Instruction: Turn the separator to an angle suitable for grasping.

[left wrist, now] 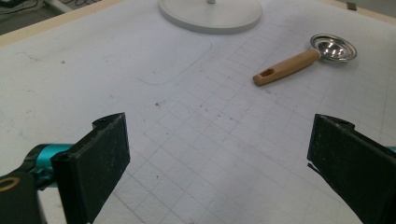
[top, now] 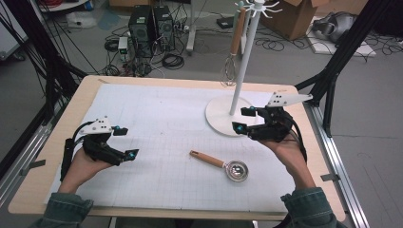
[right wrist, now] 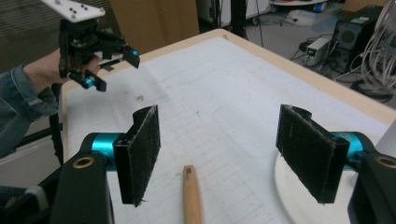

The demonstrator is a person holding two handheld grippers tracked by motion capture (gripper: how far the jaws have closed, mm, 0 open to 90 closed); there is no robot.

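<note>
White mat (top: 157, 123): strainer (top: 221, 164) beside stand base (top: 221, 118), unobstructed.

black grippers, teal-tipped fingers (right wrist: 140, 154), denim sleeves (top: 66, 209).

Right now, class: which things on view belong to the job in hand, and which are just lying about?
Job in hand: strainer spoon, white rack, left tool, right tool, both open.

Lying about: hanging whisk, floor computers, cardboard box.
</note>
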